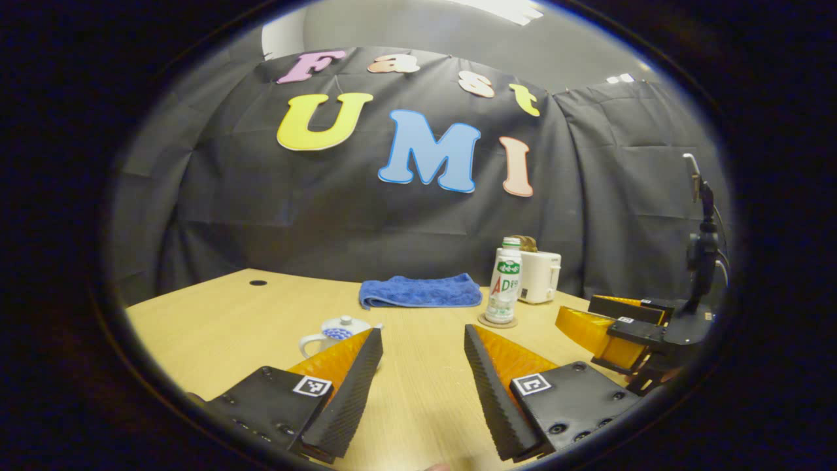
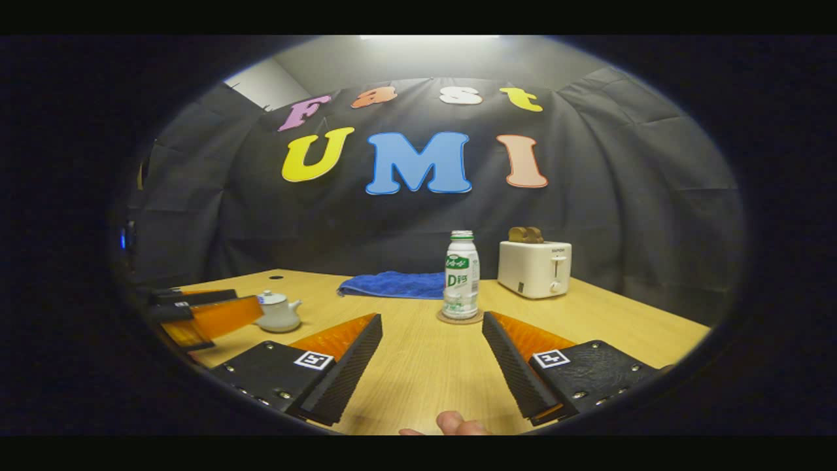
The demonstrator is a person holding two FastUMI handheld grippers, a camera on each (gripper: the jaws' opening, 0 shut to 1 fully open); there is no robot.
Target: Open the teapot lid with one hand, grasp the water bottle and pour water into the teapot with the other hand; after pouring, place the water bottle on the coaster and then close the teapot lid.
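on tabletop: teapot, lid on, left; water bottle upright on coaster, centre. left gripper and right gripper: fingers spread, holding nothing. risk: small lid knob slips; tall bottle topples if nudged.

Tongs bear ridged fingers, screwed plates, square markers.
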